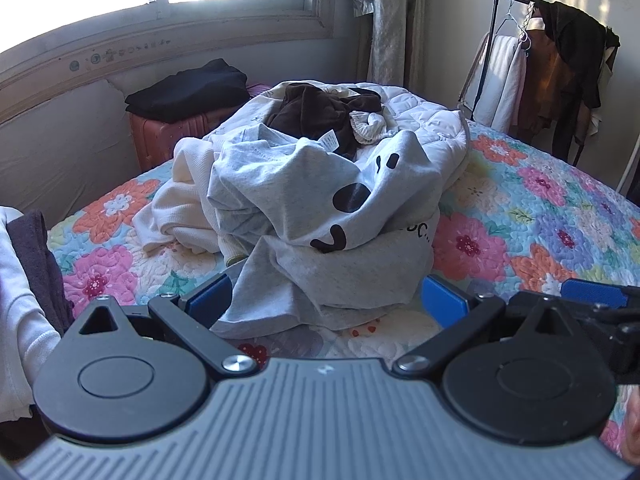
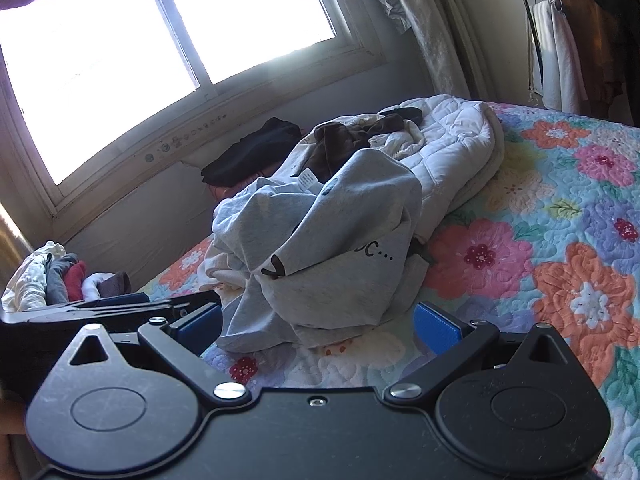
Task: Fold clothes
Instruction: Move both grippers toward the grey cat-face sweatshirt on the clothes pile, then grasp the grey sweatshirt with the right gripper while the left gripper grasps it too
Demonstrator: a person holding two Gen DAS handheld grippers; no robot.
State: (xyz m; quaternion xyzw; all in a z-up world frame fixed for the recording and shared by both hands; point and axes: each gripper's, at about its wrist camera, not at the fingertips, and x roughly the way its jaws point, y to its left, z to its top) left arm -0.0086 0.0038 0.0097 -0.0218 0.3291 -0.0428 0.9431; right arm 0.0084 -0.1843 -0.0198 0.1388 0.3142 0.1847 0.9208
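A crumpled grey top [image 1: 320, 208] lay heaped on the floral bed [image 1: 540, 208]. Both hand-held grippers, left [image 1: 326, 300] and right [image 2: 318, 320], hovered just before its near edge, fingers spread and empty, likely ready to grasp it.

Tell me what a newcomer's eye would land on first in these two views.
First the crumpled grey sweatshirt with black face-like marks, heaped in the middle of the floral quilt, just ahead of both open grippers, left gripper and right gripper. Behind it lie a white quilted blanket with a dark brown garment on top. The bright window glares beyond the bed.
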